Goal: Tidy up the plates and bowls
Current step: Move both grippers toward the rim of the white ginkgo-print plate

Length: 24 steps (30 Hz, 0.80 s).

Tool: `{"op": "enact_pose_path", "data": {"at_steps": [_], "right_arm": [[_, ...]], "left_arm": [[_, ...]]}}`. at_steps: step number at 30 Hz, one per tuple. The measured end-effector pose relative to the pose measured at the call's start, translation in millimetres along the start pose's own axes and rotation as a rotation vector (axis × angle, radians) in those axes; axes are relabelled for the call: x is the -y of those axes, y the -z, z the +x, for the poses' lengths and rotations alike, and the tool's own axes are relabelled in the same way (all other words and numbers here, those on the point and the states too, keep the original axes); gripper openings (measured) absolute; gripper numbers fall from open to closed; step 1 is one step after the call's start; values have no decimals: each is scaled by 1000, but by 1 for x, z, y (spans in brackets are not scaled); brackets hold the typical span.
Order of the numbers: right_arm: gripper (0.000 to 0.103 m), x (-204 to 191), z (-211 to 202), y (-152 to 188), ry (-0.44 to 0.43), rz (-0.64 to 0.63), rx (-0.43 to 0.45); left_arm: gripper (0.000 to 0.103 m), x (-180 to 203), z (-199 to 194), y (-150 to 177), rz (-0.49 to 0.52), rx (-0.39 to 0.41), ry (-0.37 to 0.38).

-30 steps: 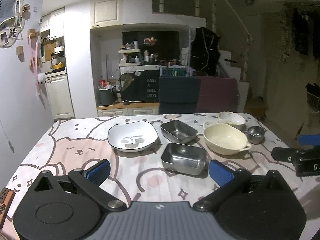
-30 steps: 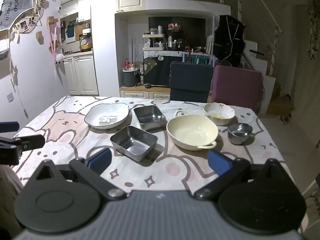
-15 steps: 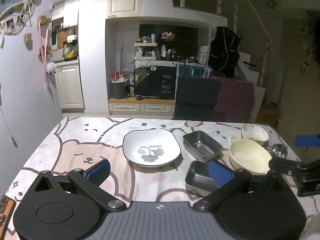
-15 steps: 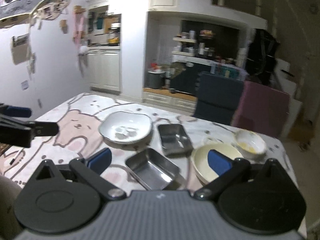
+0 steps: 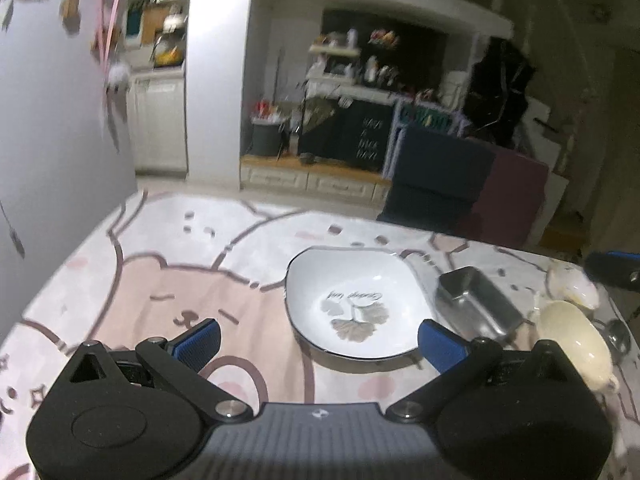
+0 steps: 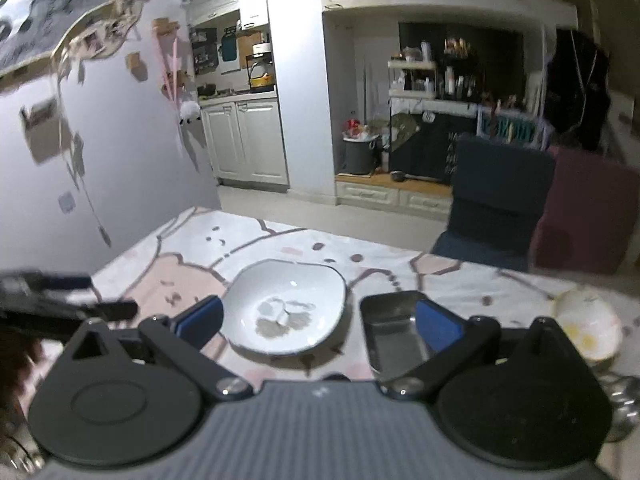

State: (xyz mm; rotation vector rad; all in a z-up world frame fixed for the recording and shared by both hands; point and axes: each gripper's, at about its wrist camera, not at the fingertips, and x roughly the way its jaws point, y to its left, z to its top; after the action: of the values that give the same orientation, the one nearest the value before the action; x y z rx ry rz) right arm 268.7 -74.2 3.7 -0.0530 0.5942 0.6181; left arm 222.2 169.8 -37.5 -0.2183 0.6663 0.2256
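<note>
A kitchen with white cabinets is seen behind a table [image 5: 120, 280] covered by a bear-print cloth, on which the dishes are laid out singly, none stacked yet. At the left, the left gripper [image 5: 318, 340] is held above the cloth with jaws spread wide and nothing between them, presumably ready for the white plate [image 5: 352, 304] just ahead. Right of the plate lie a steel tray [image 5: 476, 304], a cream bowl [image 5: 576, 336] and a small white bowl [image 6: 588, 320]. The right gripper [image 6: 318, 320] is likewise held wide and empty, facing plate and tray.
</note>
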Motion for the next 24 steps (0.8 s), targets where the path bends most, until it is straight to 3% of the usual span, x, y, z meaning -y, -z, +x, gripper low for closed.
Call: {"op": "enact_pose_path", "data": {"at_steps": [4, 9, 13, 15, 17, 19, 24], "right_arm": [[103, 9, 36, -7, -23, 48, 2], [103, 18, 86, -5, -98, 131, -116], [103, 33, 129, 0, -145, 263, -205], [96, 39, 145, 6, -164, 332, -238], [76, 46, 166, 9, -179, 384, -287], [66, 50, 180, 15, -152, 430, -333], [42, 47, 203, 26, -94, 413, -397]], "left_arm": [[103, -20, 43, -4, -93, -81, 10], [103, -38, 90, 0, -188, -159, 26], [103, -42, 121, 4, -200, -184, 17], [103, -41, 136, 4, -198, -194, 19], [103, -41, 150, 5, -194, -205, 28], [103, -41, 161, 6, -200, -209, 36], [103, -44, 176, 10, -216, -237, 51]]}}
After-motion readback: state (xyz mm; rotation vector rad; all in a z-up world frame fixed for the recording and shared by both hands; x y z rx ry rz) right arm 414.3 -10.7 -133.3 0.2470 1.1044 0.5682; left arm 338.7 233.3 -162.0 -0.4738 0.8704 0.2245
